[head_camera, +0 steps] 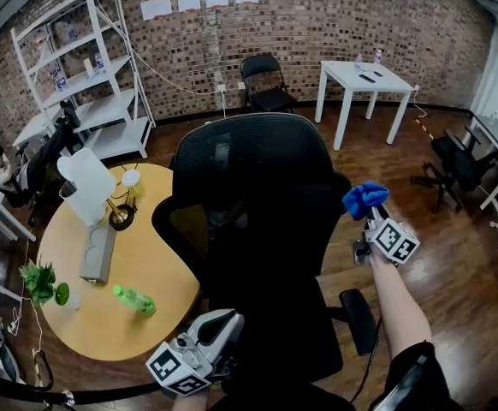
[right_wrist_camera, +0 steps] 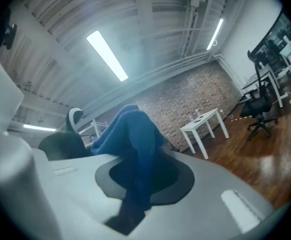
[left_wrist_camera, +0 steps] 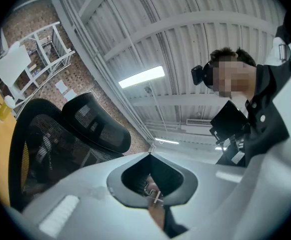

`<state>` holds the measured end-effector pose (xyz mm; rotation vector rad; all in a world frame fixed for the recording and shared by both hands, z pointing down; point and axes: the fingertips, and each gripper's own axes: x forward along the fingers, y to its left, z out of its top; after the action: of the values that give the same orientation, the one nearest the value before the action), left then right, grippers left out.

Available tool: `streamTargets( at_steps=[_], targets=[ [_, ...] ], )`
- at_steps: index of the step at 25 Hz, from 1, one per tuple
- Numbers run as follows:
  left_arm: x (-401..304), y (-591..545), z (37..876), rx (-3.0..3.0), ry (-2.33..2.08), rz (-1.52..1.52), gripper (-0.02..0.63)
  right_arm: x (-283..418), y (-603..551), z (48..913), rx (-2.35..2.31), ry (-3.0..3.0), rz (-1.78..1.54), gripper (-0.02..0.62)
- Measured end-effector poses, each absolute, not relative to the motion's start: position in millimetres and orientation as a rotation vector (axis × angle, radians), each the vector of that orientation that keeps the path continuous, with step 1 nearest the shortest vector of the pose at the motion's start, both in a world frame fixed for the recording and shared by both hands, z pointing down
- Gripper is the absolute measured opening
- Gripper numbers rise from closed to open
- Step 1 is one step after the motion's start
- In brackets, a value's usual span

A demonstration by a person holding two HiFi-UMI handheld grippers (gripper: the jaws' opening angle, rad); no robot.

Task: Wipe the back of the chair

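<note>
A black mesh office chair [head_camera: 257, 195] stands in the middle of the head view, its back facing the person and its seat turned toward a round yellow worktop [head_camera: 159, 268] at the left. The right tool [head_camera: 371, 217] is held up just beside the right edge of the chair's back, and its jaws are clamped on a blue cloth [head_camera: 364, 198]. In the right gripper view the cloth runs down between the jaws and bunches above their tips. Whether the cloth touches the mesh cannot be told. The left tool [head_camera: 222, 325] sits low, near the bottom of the chair's back; in the left gripper view its jaws meet at the tips with nothing between them. A green bottle [head_camera: 134, 299] lies on the worktop, with a small plant [head_camera: 40, 282] near its left edge. A white table [head_camera: 364, 80] stands by the brick wall, well apart from the chair.
</note>
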<state>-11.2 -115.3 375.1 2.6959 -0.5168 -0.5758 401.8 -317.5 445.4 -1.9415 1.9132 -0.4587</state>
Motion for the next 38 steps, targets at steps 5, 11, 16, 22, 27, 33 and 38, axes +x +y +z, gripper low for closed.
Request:
streamTargets(
  at_steps=[5,11,16,22,27,33,38],
  targets=[
    [-9.5,-116.8,378.4,2.688,-0.485,-0.567,-0.003,435.9,-280.7,457.8,-2.170,1.772,-0.386,0.054],
    [-10.5,-110.3,375.9,2.689,-0.480,-0.561,-0.003,360.3,-304.4,489.7,-2.080,2.003,-0.501,0.054],
    [-24.1,-104.2,378.0,2.684,-0.510,-0.563,-0.003,268.7,-328.3,503.0,-1.972,2.177,-0.519,0.054],
    [-43.0,-98.1,380.1,2.664,-0.580,-0.571,-0.003,178.5,-335.5,506.0,-1.784,2.361,-0.531,0.054],
    [-69.3,-94.1,384.8,2.641,-0.670,-0.596,-0.003,99.6,-338.7,514.1,-1.617,2.511,-0.546,0.054],
    [-95.3,-85.5,385.3,2.623,-0.777,-0.609,-0.003,12.1,-338.9,524.3,-1.411,2.682,-0.565,0.054],
    [-116.6,-74.9,385.7,2.606,-0.861,-0.601,-0.003,-63.2,-333.5,535.5,-1.243,2.829,-0.580,0.054]
  ],
)
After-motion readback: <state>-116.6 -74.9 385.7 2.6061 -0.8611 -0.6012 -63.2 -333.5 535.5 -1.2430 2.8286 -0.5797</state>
